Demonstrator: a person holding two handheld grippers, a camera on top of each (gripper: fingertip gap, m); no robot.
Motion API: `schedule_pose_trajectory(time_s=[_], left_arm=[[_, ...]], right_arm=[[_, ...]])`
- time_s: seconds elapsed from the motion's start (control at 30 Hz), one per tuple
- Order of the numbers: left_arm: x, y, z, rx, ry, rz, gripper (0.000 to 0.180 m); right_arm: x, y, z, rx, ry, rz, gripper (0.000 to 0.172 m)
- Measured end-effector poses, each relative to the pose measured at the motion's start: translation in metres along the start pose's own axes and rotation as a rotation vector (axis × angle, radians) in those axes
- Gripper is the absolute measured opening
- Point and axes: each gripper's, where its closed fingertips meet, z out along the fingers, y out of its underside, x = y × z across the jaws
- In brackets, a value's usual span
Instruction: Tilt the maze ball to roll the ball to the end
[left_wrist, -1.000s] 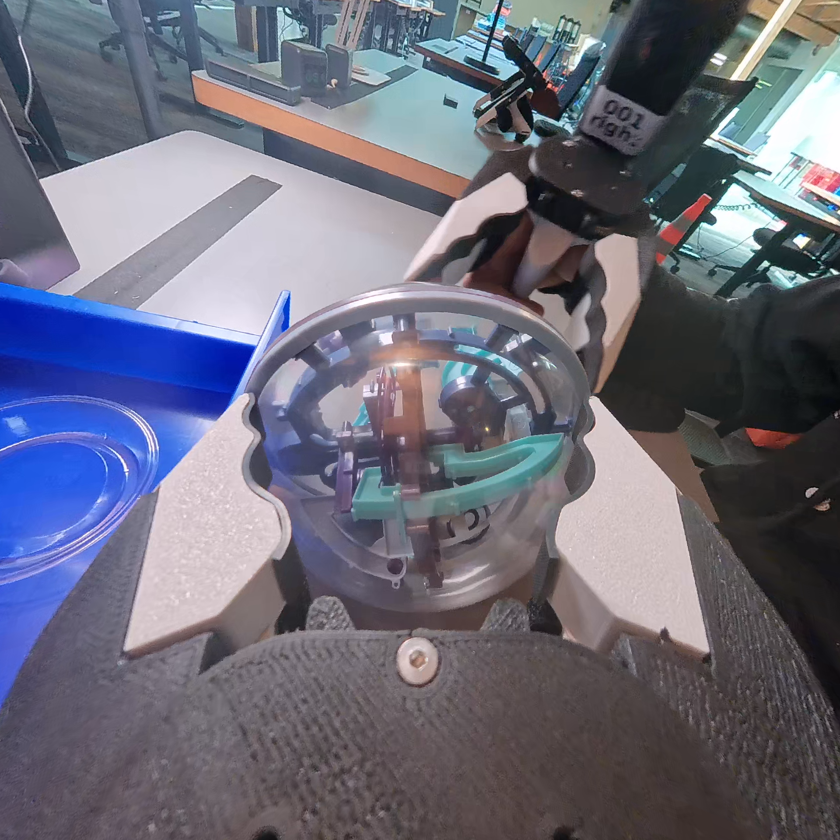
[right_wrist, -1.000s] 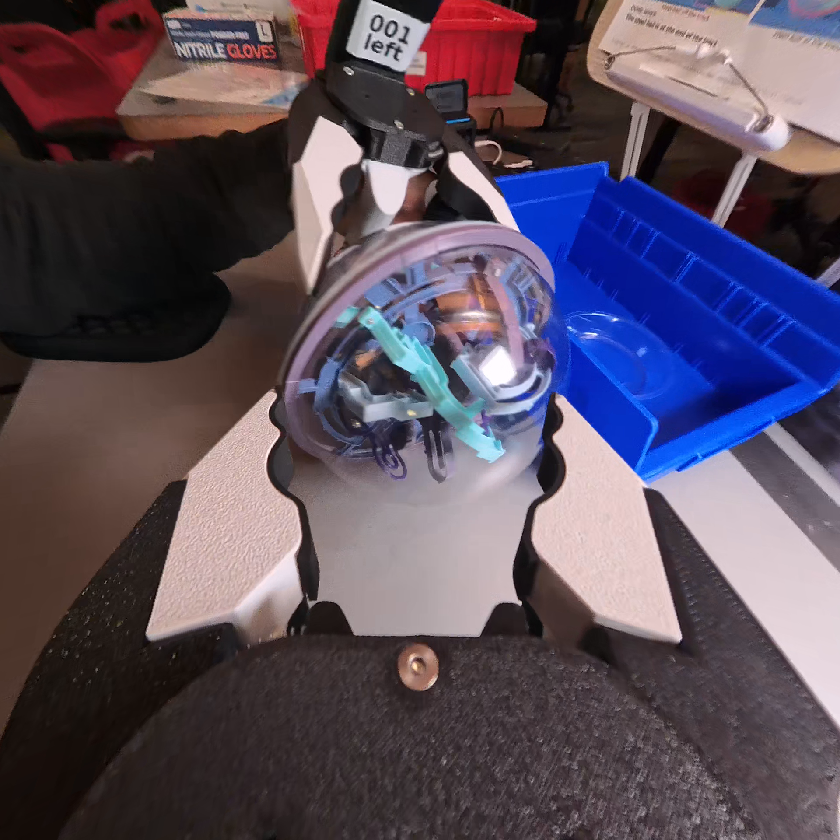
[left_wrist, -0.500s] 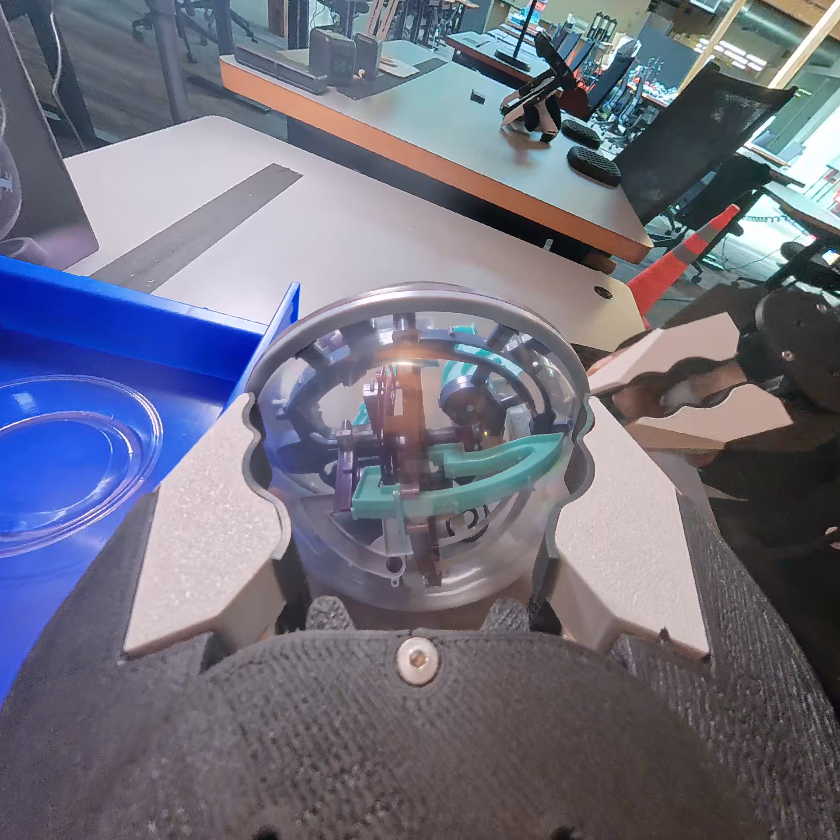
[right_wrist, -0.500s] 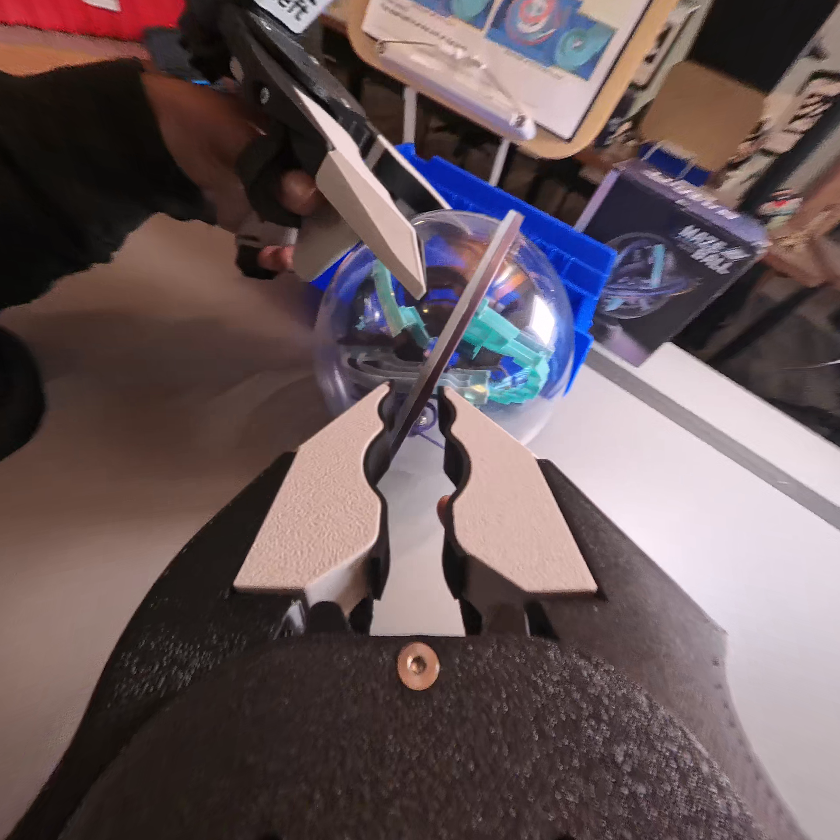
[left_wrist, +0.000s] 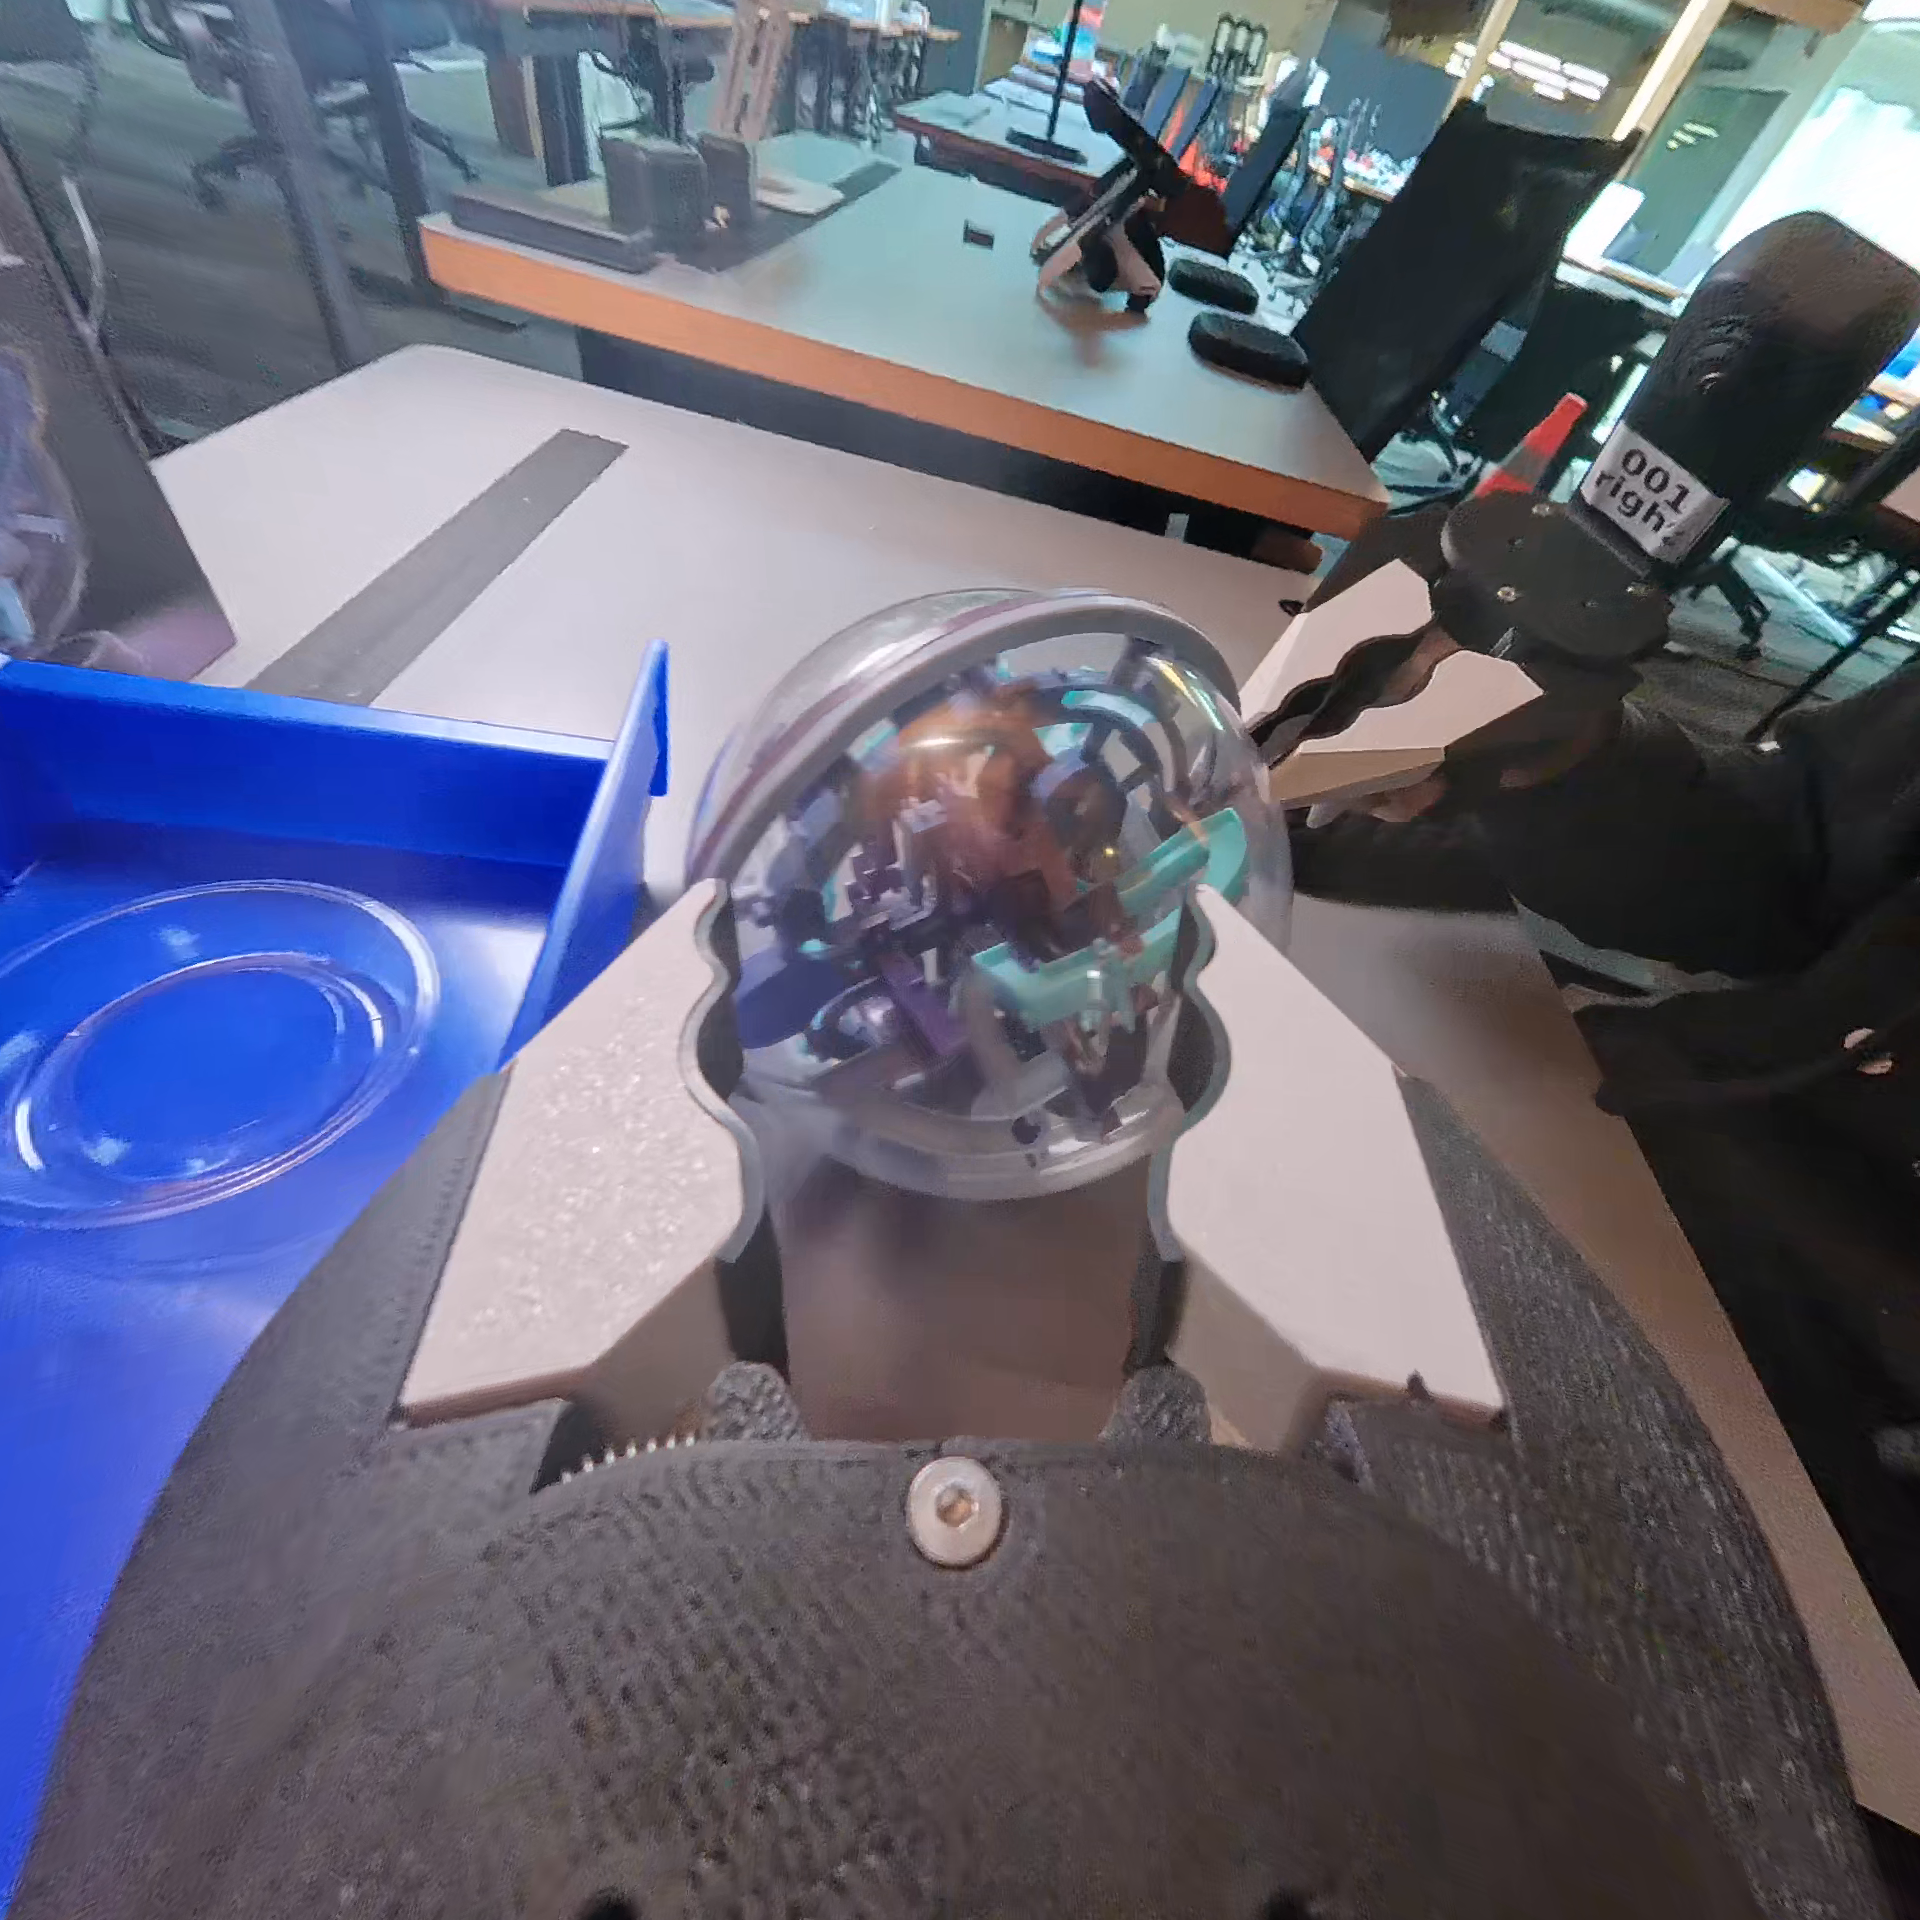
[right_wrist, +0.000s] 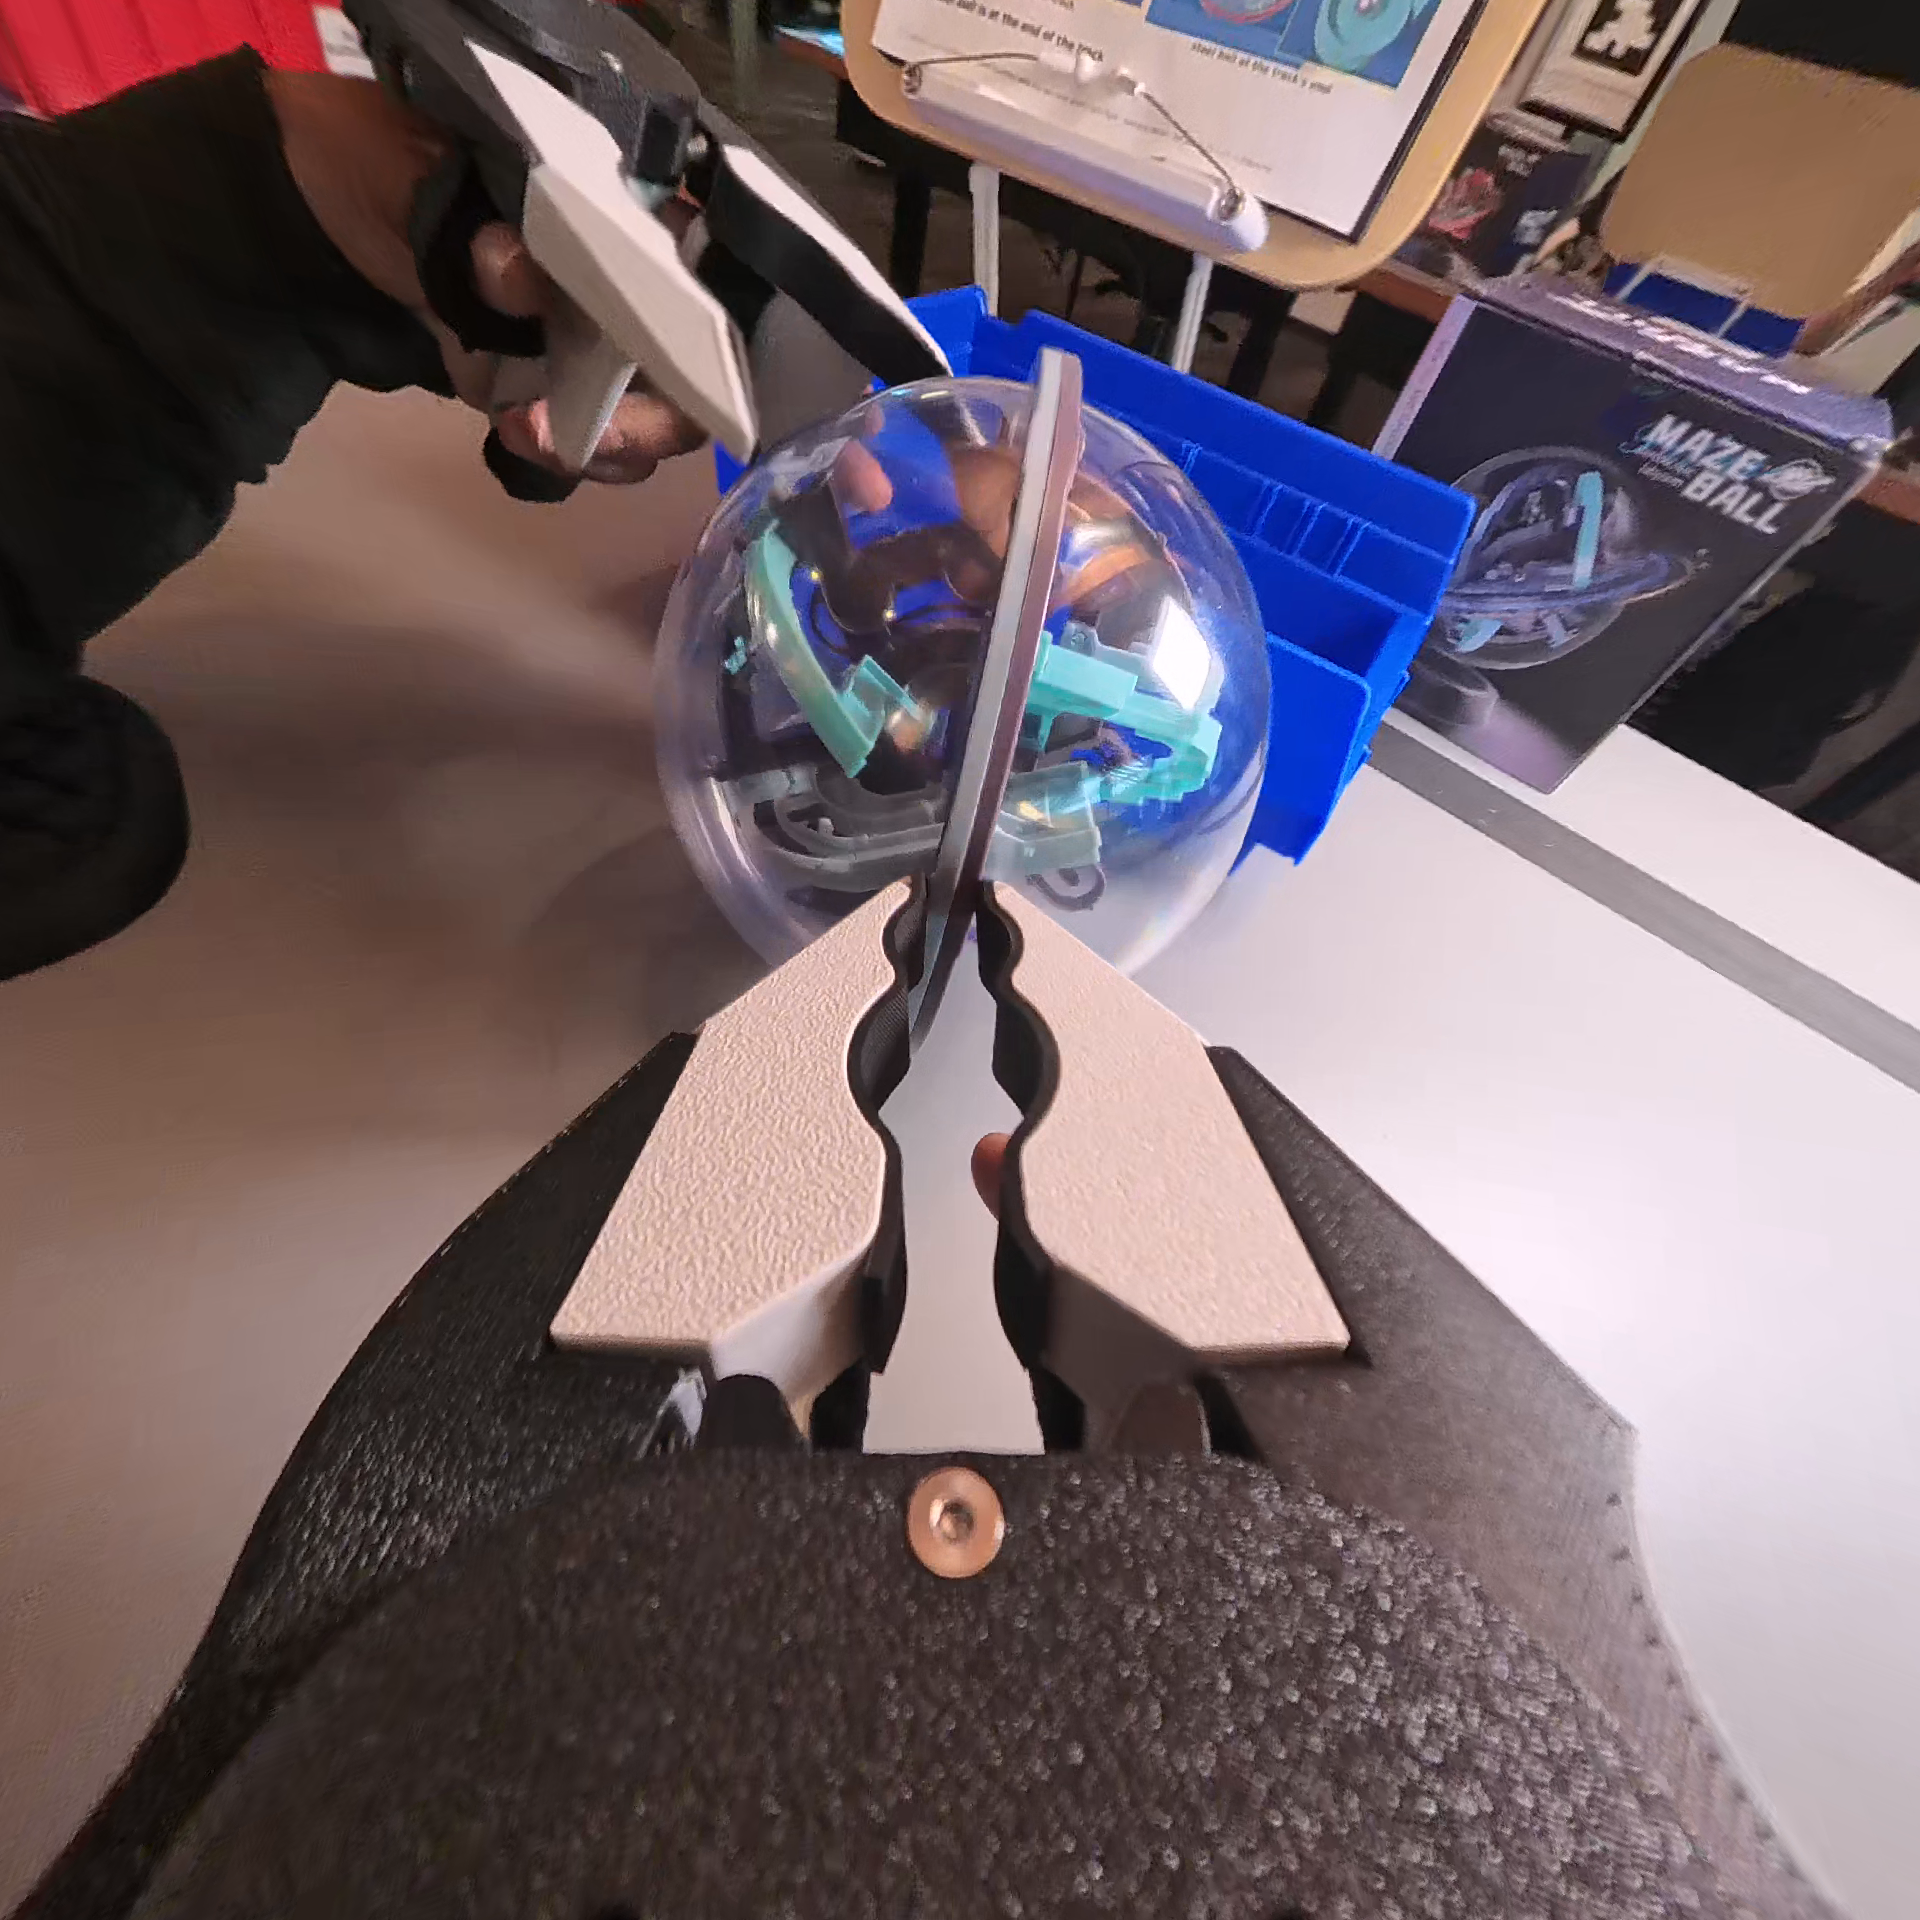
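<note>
Progress: early-mid, by my read. The maze ball (right_wrist: 961, 665) is sitting on the grey table (right_wrist: 1558, 1039), just beside the blue bin (right_wrist: 1351, 582), and both grippers are at it; the tilting itself looks barely begun.
Small ball inside: can't pick it out for sure among the teal, purple and brown tracks (too much glare + blur), so no telling how far it is from the end.
Left to do: pretty much all the rolling, i.e. tip the sphere bit by bit till the ball is reaching the track's end.
Right gripper (right_wrist: 948, 914): nearly closed, pinching the thin grey ring (right_wrist: 1023, 623) that is running round the sphere's middle; both pads are pressing on the ring's lower edge.
Left gripper (left_wrist: 956, 935): standing about half open, fingers (left_wrist: 623, 1039) flanking the clear shell on either side. In the right wrist view its tips are hanging just above the sphere's top (not pressing on it), so it's holding nothing.
Bin: a clear dish (left_wrist: 197, 1039) is lying in it, untouched.
Boxed maze ball (right_wrist: 1621, 540): standing behind the bin, not in play.
</note>
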Motion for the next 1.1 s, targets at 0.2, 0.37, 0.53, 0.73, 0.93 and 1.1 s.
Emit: schedule_pose_trajectory(time_s=[0.2, 0.37, 0.53, 0.73, 0.93, 1.1], left_arm=[[-0.02, 0.002, -0.014, 0.078, -0.041, -0.024, 0.047], [-0.008, 0.022, -0.006, 0.122, 0.14, -0.07, 0.039], [0.001, 0.035, 0.0, 0.102, 0.205, -0.055, 0.044], [0.012, 0.035, 0.008, 0.116, 0.272, -0.061, 0.026], [0.012, 0.041, 0.012, 0.078, 0.269, -0.061, 0.015], [0.005, 0.038, 0.009, 0.092, 0.22, -0.058, 0.037]], right_arm=[[0.001, 0.002, -0.014, 0.03, -0.09, 0.019, 0.006], [0.001, 0.005, -0.023, 0.049, -0.118, -0.031, 0.006], [0.005, 0.01, -0.029, 0.072, -0.171, -0.031, 0.006], [0.017, 0.015, -0.031, 0.088, -0.228, 0.018, 0.007], [0.025, 0.017, -0.033, 0.098, -0.294, 0.007, 0.007], [0.027, 0.018, -0.033, 0.08, -0.353, -0.035, 0.007]])
